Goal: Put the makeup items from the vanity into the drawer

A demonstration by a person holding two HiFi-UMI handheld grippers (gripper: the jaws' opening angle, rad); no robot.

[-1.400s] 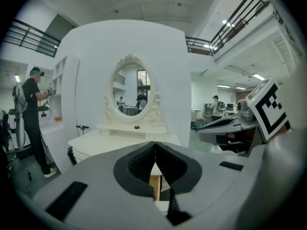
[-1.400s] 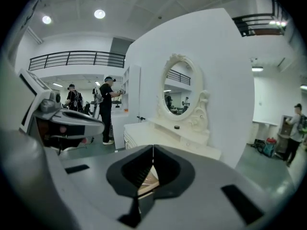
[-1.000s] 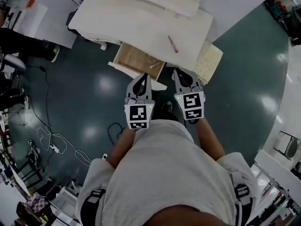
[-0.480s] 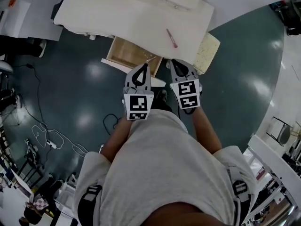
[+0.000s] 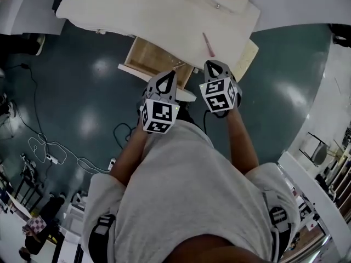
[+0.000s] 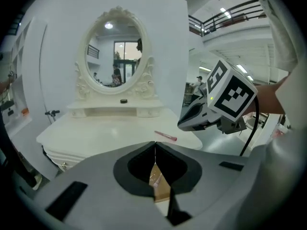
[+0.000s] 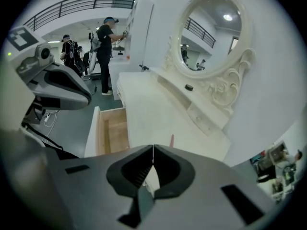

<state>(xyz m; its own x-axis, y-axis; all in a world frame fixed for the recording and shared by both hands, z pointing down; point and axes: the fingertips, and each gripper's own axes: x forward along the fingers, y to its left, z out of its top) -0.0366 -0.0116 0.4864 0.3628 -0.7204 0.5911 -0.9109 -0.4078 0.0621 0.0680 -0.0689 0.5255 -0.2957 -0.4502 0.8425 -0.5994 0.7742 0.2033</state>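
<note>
The right hand-held gripper [image 5: 211,64], closed on nothing, is nearer the pink makeup stick [image 5: 209,44], which lies just ahead on the counter [image 5: 153,12], pointing lengthwise away. The left hand-held gripper [image 5: 170,75], also closed and empty, hangs by the open drawer [image 5: 154,63].

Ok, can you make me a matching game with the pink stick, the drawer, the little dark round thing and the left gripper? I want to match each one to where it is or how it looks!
Things:
1. pink stick
2. drawer
3. small dark round thing
4. left gripper

Places and states:
A. pulled open, wooden inside
B. on the ledge below the mirror
C. jaws shut, nothing between them
D. lying on the vanity top

Pairs: 1-D, 2-A, 3-B, 4-C
</note>
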